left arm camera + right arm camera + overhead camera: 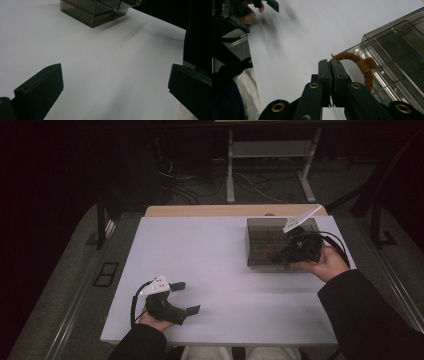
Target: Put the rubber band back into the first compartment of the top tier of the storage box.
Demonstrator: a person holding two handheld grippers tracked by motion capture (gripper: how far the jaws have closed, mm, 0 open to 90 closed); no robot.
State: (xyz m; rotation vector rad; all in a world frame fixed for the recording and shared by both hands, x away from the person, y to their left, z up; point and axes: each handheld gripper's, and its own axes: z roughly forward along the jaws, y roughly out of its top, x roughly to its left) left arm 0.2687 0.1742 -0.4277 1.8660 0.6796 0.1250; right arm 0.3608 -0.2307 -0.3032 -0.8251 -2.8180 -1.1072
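A smoky clear plastic box (280, 242) with inner compartments stands at the table's far right. My right gripper (280, 253) hangs over its near edge, shut on a braided orange cord loop (359, 66) that carries an orange tag. The loop dangles beside the box's wall (392, 62). My left gripper (186, 297) rests low over the near left of the white table (210, 270), jaws wide apart with nothing between them. The box (95, 11) shows far ahead in the left gripper view.
A wooden strip (200, 210) runs along the table's far edge. Beyond it stand a metal frame's legs (230, 175) and loose cables on the floor. A dark sleeve (370, 315) covers the near right corner.
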